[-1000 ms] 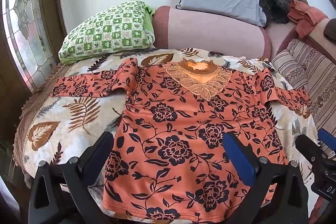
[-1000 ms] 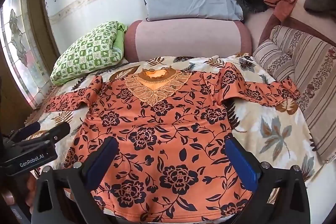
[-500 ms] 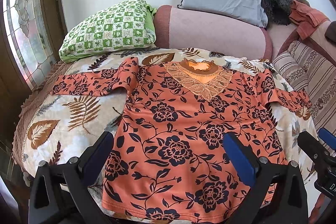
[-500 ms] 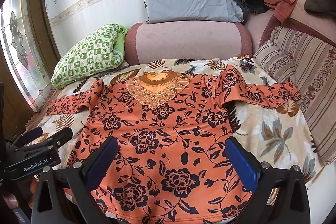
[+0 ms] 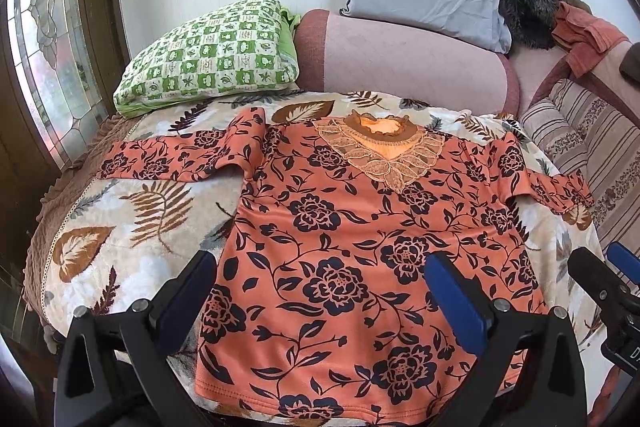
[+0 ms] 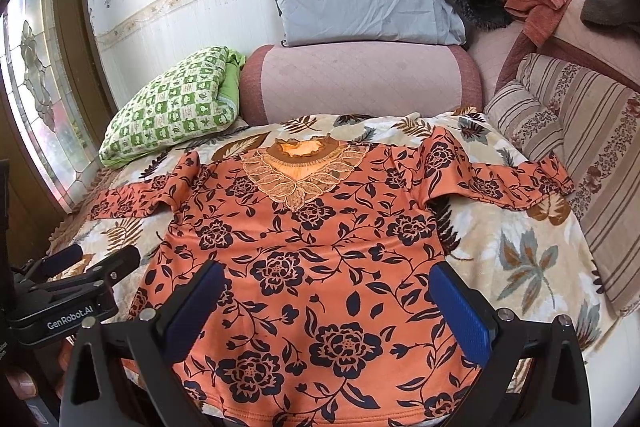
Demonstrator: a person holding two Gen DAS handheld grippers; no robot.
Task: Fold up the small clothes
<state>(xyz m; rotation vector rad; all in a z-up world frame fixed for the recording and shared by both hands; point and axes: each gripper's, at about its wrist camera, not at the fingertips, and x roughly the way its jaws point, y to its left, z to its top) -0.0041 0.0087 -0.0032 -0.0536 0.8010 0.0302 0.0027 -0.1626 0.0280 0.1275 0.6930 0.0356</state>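
Across frame centre, orange floral top [image 5: 360, 227] flat on bed blanket [image 5: 132, 227], hem cut off at bottom edge. My left gripper [image 5: 320, 291] and right gripper [image 6: 328, 303] spread wide, holding nothing.

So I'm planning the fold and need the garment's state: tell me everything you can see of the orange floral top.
The orange floral top lies face up and spread flat on the leaf-print blanket, hem nearest the cameras. It looks like soft knit, orange with dark roses and vines, with a lace panel around a brown-edged V neckline. Both long sleeves stretch outward, slightly rumpled at the shoulders. No fold is made yet, and neither gripper touches it.
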